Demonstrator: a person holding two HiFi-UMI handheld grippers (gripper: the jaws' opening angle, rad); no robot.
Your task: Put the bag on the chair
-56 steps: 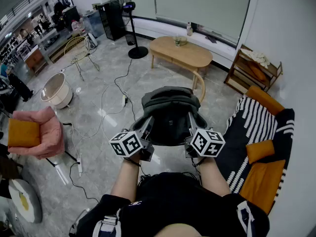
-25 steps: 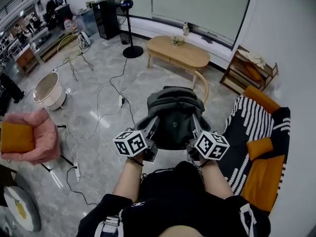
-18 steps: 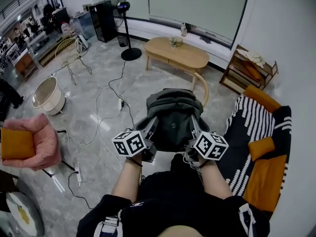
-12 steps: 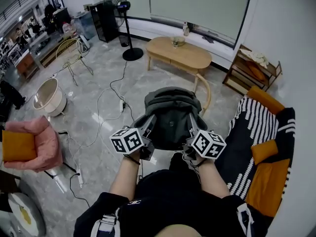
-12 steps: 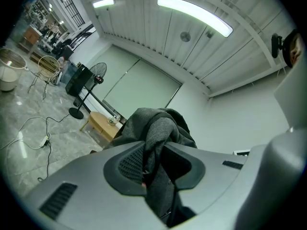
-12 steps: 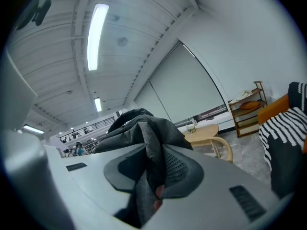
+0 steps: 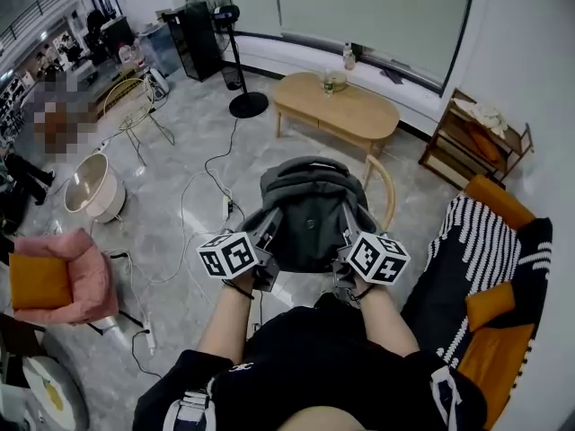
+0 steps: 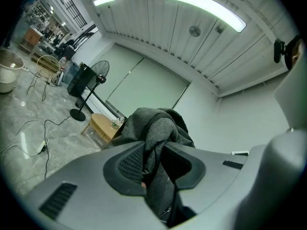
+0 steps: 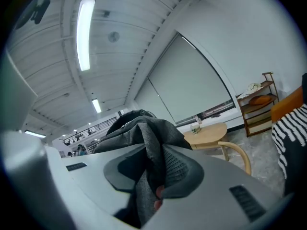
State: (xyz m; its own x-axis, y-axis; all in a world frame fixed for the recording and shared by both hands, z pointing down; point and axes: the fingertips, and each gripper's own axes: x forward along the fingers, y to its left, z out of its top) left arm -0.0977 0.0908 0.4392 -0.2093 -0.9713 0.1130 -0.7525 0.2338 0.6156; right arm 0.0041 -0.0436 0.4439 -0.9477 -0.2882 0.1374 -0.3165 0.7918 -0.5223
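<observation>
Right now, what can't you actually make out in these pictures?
Seat of the chair: head view, the bag covers it; only the curved wooden back shows.
Whether the bag touches the chair: head view, hidden beneath it.
Lower bag: both gripper views, cut off by left gripper and right gripper clamping it.
Items on the coffee table: head view, too small.

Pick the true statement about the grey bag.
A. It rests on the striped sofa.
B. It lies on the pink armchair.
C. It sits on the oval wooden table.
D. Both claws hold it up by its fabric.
D: the bag hangs in front of the person, with its grey fabric pinched in the left claw and in the right claw.
</observation>
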